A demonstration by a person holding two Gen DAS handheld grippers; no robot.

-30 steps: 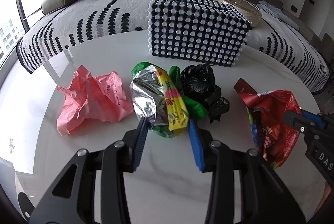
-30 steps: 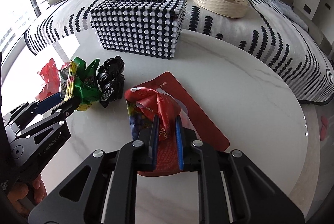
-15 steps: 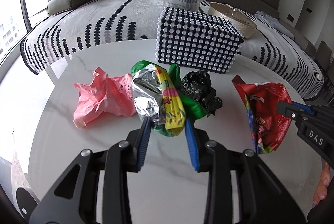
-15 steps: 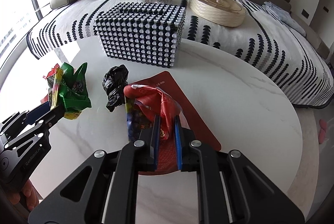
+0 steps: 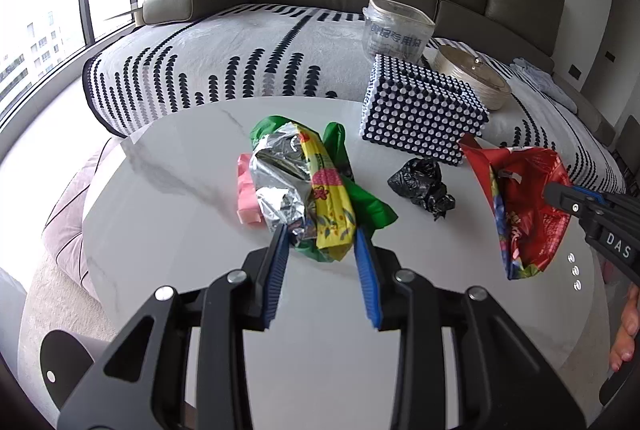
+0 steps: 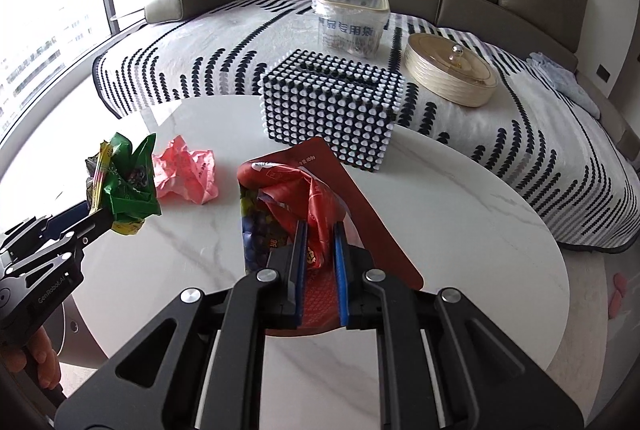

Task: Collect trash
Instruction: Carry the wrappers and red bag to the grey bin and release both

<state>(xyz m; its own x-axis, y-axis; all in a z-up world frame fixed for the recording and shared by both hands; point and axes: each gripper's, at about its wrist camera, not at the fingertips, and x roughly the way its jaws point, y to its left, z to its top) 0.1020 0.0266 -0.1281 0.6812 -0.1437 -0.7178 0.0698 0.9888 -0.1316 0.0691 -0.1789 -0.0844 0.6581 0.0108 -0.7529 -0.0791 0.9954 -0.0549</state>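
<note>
I'm pinching the crumpled green-and-yellow foil snack wrapper (image 5: 316,197) in my left gripper (image 5: 320,254), lifted off the white marble table (image 5: 180,189); it's feather-light, crinkly and slick, so I'm gripping its bunched lower end. The small black plastic bag (image 5: 424,183) is lying soft on the table. My right gripper (image 6: 319,262) is squeezing the limp red snack bag (image 6: 292,189) by a fold.

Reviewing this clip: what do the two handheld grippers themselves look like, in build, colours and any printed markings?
Both are matte black, angular linkage frames with silver pivot bolts and blue ribbed finger pads. The left gripper shows white lettering "GenRobot.AI" on its side in the right wrist view; the right gripper shows "DAS" in the left wrist view. No cables or sleeves visible; bare fingers show at the handles.
</note>
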